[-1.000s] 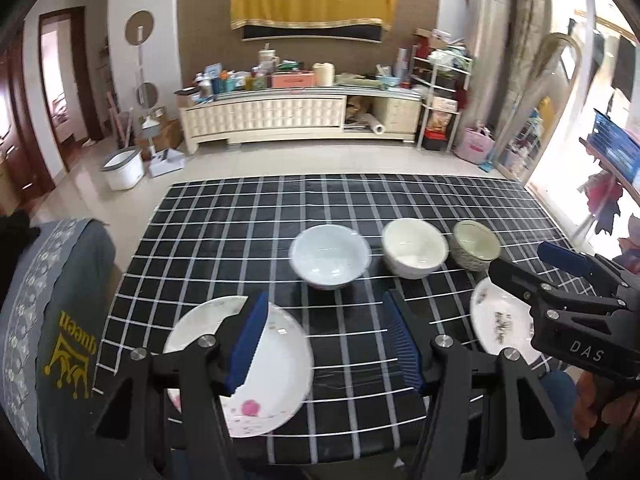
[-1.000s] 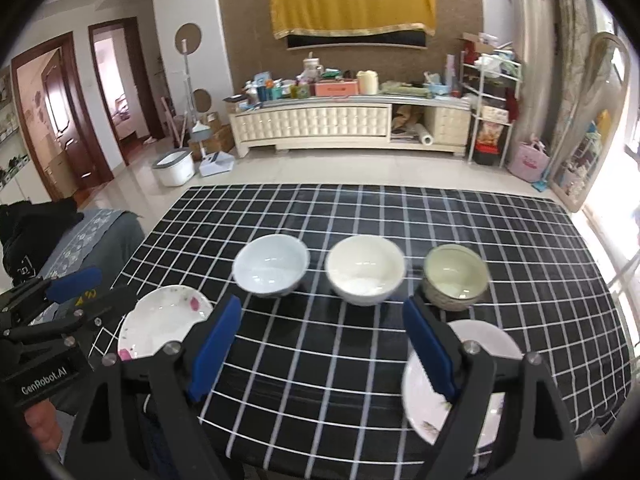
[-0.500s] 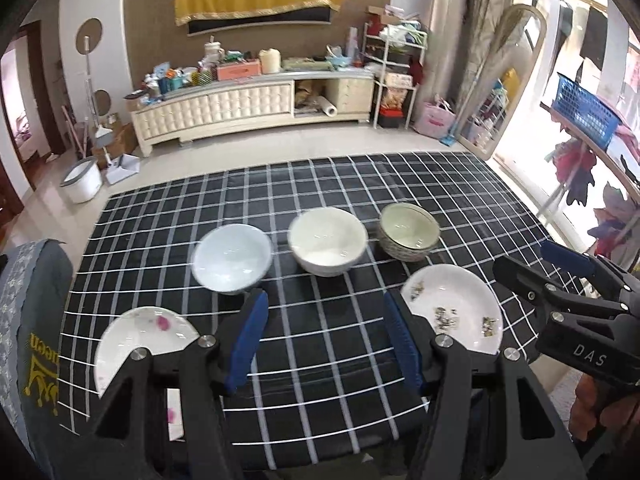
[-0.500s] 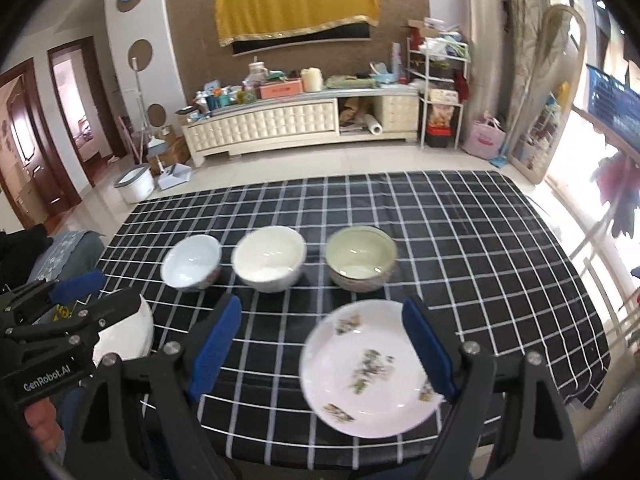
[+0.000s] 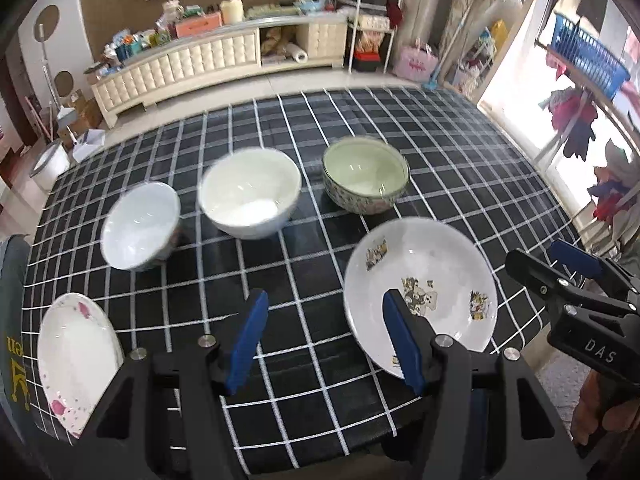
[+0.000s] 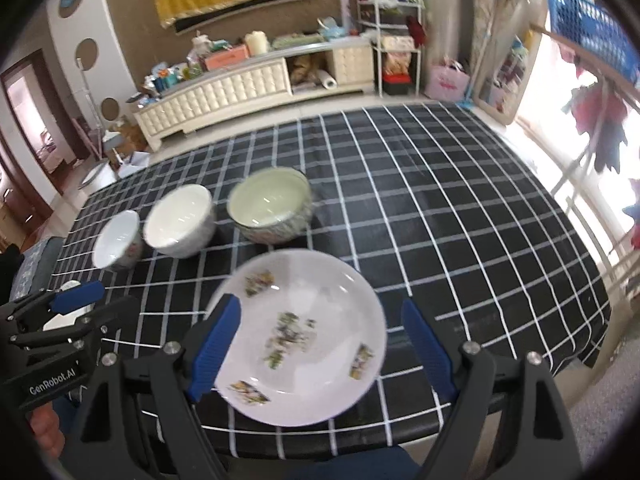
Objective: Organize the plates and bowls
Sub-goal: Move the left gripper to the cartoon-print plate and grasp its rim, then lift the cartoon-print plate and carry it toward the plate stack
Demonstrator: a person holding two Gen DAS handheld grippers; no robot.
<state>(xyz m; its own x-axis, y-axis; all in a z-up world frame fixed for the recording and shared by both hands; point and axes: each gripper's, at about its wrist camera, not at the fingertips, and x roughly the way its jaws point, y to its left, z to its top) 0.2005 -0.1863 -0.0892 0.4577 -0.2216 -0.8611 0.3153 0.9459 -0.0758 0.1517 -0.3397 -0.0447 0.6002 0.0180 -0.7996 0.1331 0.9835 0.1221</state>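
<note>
Three bowls stand in a row on the black checked tablecloth (image 5: 320, 120): a pale blue-white bowl (image 5: 140, 224), a white bowl (image 5: 250, 192) and a green bowl (image 5: 364, 178). In front of the green one lies a white plate with printed pictures (image 5: 420, 292). A pink-flowered plate (image 5: 76, 356) lies at the near left corner. My left gripper (image 5: 326, 340) hangs open and empty over bare cloth, its right finger overlapping the printed plate's left edge. My right gripper (image 6: 320, 344) stands open above the printed plate (image 6: 300, 336), which shows between its fingers.
A grey cushion with yellow lettering (image 5: 12, 320) sits off the table's left side. The table's near edge runs just under both grippers. The right gripper (image 5: 540, 260) shows at the right of the left wrist view. Behind the table stands a long cream cabinet (image 5: 220, 60).
Both grippers have swept rightward and lower along the table's near side, from the pink-flowered plate towards the printed plate. The jaw gaps look the same. The dishes have not moved.
</note>
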